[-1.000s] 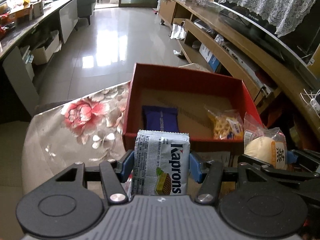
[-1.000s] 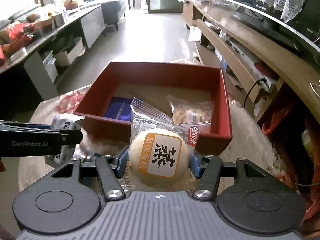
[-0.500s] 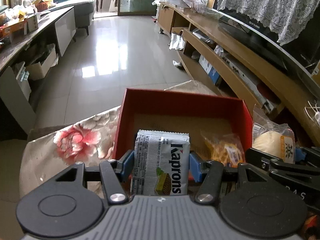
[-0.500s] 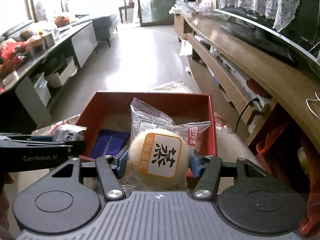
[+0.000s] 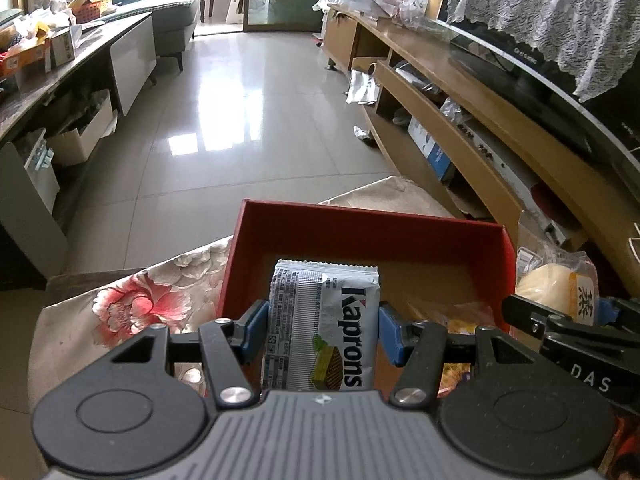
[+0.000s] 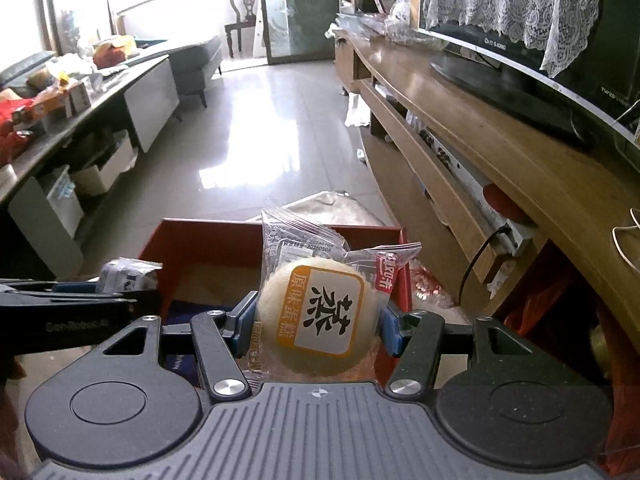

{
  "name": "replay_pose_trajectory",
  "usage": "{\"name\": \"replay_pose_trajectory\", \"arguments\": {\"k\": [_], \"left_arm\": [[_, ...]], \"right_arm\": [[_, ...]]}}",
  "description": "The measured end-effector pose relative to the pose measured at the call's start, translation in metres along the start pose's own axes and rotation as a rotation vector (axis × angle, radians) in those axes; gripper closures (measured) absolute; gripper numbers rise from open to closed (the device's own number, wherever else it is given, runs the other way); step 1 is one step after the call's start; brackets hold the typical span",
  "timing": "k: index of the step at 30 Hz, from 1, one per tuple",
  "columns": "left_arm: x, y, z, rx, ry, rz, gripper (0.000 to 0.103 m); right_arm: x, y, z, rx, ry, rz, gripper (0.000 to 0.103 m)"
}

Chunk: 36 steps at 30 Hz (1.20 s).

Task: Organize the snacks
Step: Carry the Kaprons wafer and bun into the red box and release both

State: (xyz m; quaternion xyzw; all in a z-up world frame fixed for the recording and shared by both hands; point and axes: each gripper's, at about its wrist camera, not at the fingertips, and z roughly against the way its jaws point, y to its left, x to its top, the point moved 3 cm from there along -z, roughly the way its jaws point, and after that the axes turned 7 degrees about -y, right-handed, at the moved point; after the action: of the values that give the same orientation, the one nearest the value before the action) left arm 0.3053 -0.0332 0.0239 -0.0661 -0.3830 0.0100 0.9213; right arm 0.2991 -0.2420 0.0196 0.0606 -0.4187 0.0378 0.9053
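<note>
My left gripper point(image 5: 322, 330) is shut on a silver Kaprons wafer pack point(image 5: 322, 322), held upright over the near part of the red box point(image 5: 360, 228). My right gripper point(image 6: 318, 322) is shut on a round cake in a clear wrapper point(image 6: 320, 312), also over the red box point(image 6: 208, 236). In the left wrist view the cake point(image 5: 552, 284) and the right gripper's arm show at the right edge. The wafer pack point(image 6: 128, 276) shows at the left of the right wrist view. A yellow snack bag point(image 5: 460, 320) and a dark blue packet point(image 6: 180, 312) lie inside the box, mostly hidden.
The box sits on a floral cloth point(image 5: 132, 308) over a low table. A wooden TV stand point(image 5: 460, 120) with a screen runs along the right. A cluttered counter point(image 5: 60, 64) lines the left. Shiny tiled floor point(image 5: 240, 112) lies beyond.
Both grippers have moved forward over the red box with their snacks still held. The box's floor and the packets in it have slid down behind the grippers.
</note>
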Motion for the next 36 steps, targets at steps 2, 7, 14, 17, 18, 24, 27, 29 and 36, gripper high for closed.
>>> {"name": "replay_pose_trajectory", "arguments": {"k": [2,7,14,17,18,24,27,29,36], "left_arm": [[0.001,-0.001,-0.008,0.007,0.006,0.004,0.043],[-0.001,-0.006,-0.029,0.024,0.037,0.004,0.043],[-0.006,-0.012,-0.051,0.049,0.074,-0.008,0.043],[-0.009,-0.012,-0.056,0.058,0.083,-0.009,0.043],[-0.01,-0.011,-0.058,0.061,0.087,-0.009,0.043],[-0.016,-0.008,-0.068,0.075,0.115,-0.013,0.043],[-0.02,-0.007,-0.071,0.083,0.128,-0.016,0.043],[-0.021,-0.006,-0.073,0.087,0.134,-0.018,0.043],[-0.024,-0.008,-0.075,0.093,0.142,-0.031,0.042]], "right_arm": [[0.0,-0.003,-0.01,-0.006,0.015,-0.001,0.037],[0.001,-0.006,-0.028,-0.008,0.041,-0.005,0.037],[-0.004,-0.005,-0.049,0.001,0.082,0.011,0.037],[-0.007,-0.007,-0.055,0.003,0.095,0.01,0.037],[-0.009,-0.007,-0.057,0.001,0.101,0.013,0.037],[-0.019,-0.003,-0.069,0.002,0.139,0.033,0.037],[-0.022,0.0,-0.072,0.004,0.15,0.044,0.037],[-0.023,0.002,-0.073,0.004,0.156,0.053,0.037],[-0.024,0.001,-0.076,0.004,0.163,0.054,0.036]]}}
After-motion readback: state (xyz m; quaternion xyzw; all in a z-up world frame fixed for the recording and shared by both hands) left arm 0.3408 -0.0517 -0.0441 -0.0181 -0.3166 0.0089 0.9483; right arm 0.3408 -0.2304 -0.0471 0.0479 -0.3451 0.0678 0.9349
